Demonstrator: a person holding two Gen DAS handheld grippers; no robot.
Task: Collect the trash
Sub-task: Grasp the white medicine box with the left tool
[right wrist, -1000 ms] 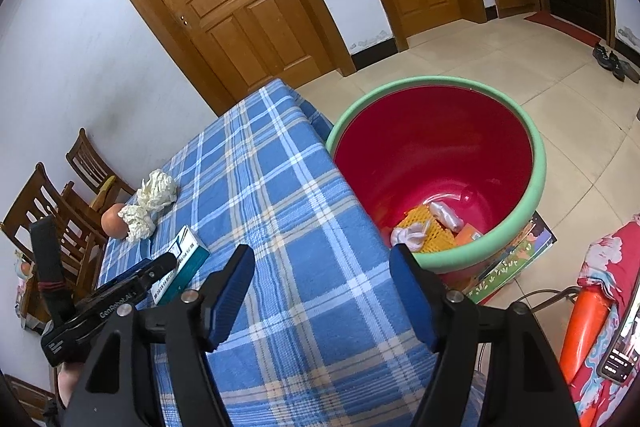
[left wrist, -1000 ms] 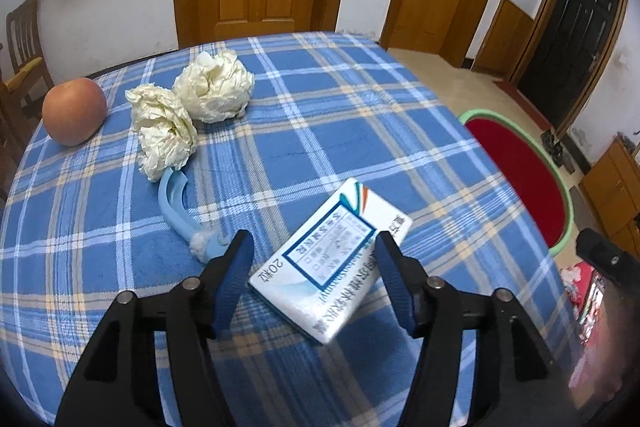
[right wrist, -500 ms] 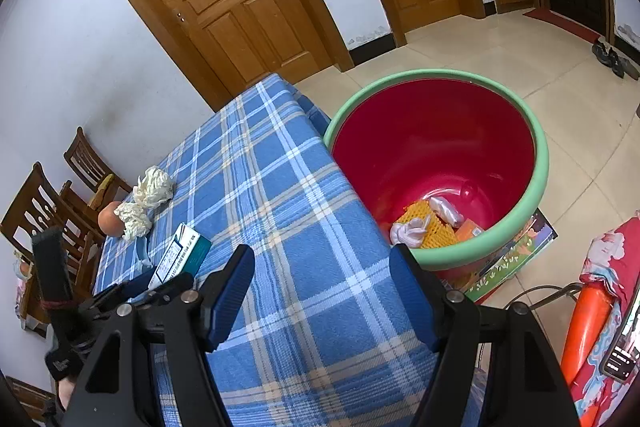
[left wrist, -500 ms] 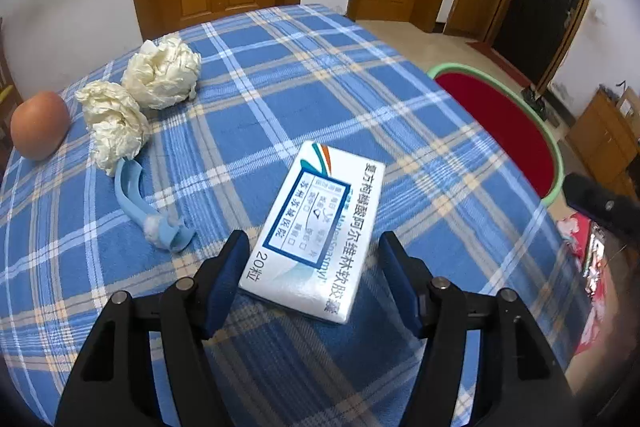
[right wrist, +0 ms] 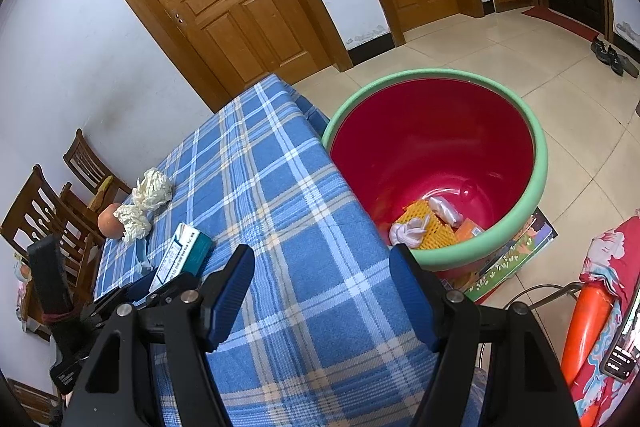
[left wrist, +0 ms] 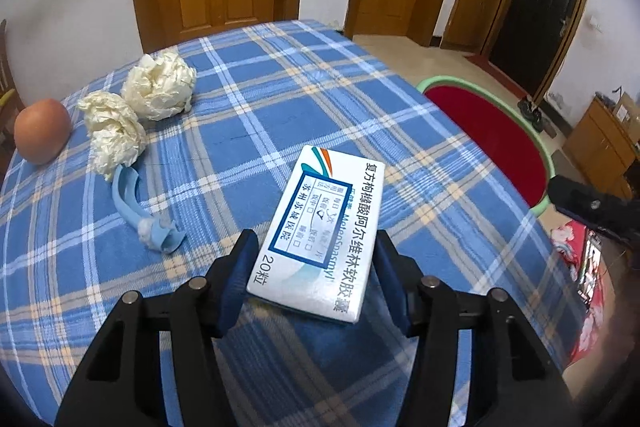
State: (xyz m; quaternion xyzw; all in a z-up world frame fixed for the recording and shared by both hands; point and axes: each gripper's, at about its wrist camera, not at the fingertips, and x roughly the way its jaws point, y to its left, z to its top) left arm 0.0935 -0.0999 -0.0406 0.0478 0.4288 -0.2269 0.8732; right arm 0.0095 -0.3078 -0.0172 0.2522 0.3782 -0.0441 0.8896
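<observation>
Box is lying flat on the bench in the left wrist view, its near end sitting between the blue pads of the left hand-held gripper. The jaws are closing around it; the left pad is reaching the box's edge, while the right pad is looking a touch apart from it, so a firm clamp cannot be told. Left of the box, a blue strip is curling across the plaid cloth. Beyond the strip, two paper wads are sitting side by side, touching. An apple is resting at the far left edge. Right of the bench, the red tub with its green rim is standing on the floor.

In the right wrist view, the right hand-held gripper is hovering over the bench's near right part with its jaws standing apart and nothing between them. The tub is standing just beside the bench's right edge, holding an orange net, a white wad and other scraps at its bottom. At left, the box is showing with the left hand-held gripper at its near end. The wads and the apple are lying farther left, near wooden chairs.
</observation>
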